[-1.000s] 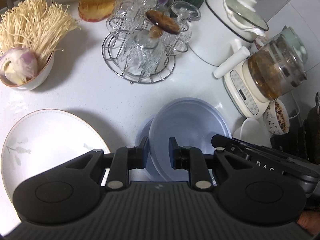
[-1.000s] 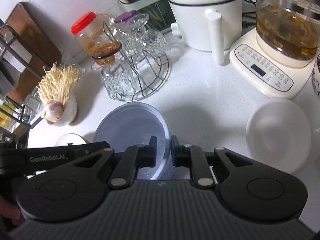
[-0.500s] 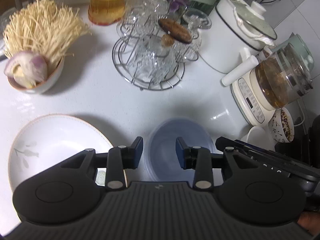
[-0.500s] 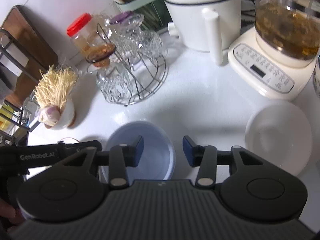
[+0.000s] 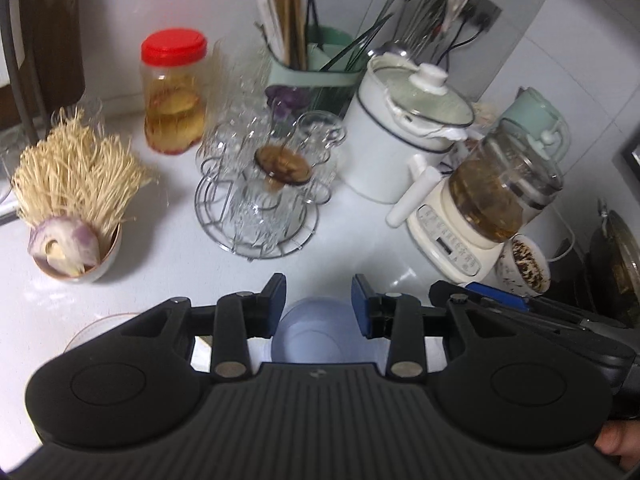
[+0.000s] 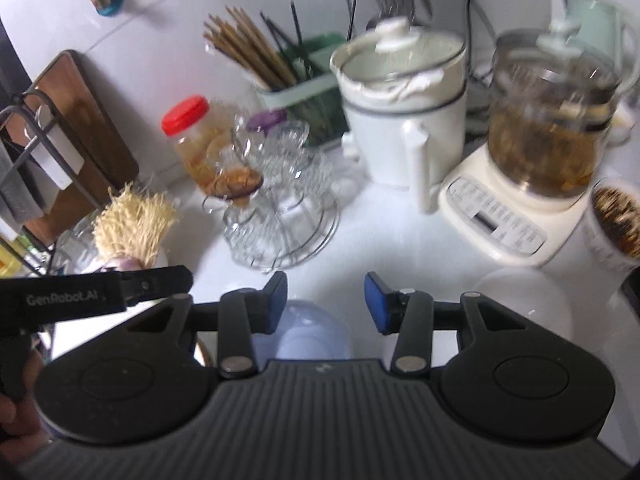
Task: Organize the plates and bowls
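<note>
Left tool (image 5: 319, 304): jaws wide, nothing between them. Right tool (image 6: 326, 305): jaws wide, also empty. Blue bowls (image 5: 316, 336) sit on the white tabletop (image 5: 168, 240) near centre, just below both tools, free of either; whether one bowl or a nested pair cannot be told from here. White bowl (image 6: 524, 312) stands alone near right, apart from the blue. Plate (image 5: 96, 326) near left, mostly hidden behind the left tool. Judgement: blue bowls look settled; the white bowl and the plate are not yet gathered.
</note>
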A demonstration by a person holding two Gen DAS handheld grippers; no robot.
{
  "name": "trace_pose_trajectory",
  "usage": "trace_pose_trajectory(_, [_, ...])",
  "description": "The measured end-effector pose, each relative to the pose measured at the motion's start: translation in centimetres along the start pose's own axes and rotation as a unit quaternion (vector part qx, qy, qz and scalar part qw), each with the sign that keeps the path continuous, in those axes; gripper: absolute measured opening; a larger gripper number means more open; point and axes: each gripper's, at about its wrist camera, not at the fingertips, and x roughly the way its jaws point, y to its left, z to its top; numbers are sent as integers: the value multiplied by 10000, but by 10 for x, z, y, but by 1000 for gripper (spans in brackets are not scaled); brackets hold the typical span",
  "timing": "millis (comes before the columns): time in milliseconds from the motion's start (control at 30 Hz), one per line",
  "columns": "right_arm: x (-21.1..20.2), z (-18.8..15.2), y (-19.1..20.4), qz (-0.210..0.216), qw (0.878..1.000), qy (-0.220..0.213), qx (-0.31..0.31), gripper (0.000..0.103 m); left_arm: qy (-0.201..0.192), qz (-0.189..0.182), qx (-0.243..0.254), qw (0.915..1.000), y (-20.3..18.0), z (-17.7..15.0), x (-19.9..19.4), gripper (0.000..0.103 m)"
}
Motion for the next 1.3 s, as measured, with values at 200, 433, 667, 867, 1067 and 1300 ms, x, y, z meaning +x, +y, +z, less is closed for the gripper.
trace_pose_trajectory(200, [-21, -3, 1, -71, 9996, -254, 63, 46, -131, -120, 238, 9996, -5, -1, -15, 41])
trace_pose_trajectory(433, [-39, -10, 6, -154, 9987, -467, 102, 46, -158, -211, 448, 9986, -9, -5, -24, 41])
trace_pose_trajectory(667, [-53, -16, 5, -252, 9975, -644, 163, 46, -212, -296, 584, 9976, -16, -9, -31, 41])
trace_pose_trajectory(867, [-59, -19, -5, -315, 9968, -676, 294, 46, -170, -362, 704, 9967, -28, -13, -30, 43])
trace_pose_trajectory(1067, [-65, -28, -16, -404, 9962, -650, 422, 46, -85, -421, 777, 9961, -41, -19, -25, 44])
trace_pose_trajectory(1300, [-75, -38, -32, -600, 9943, -643, 604, 46, 44, -536, 902, 9945, -58, -24, -14, 45])
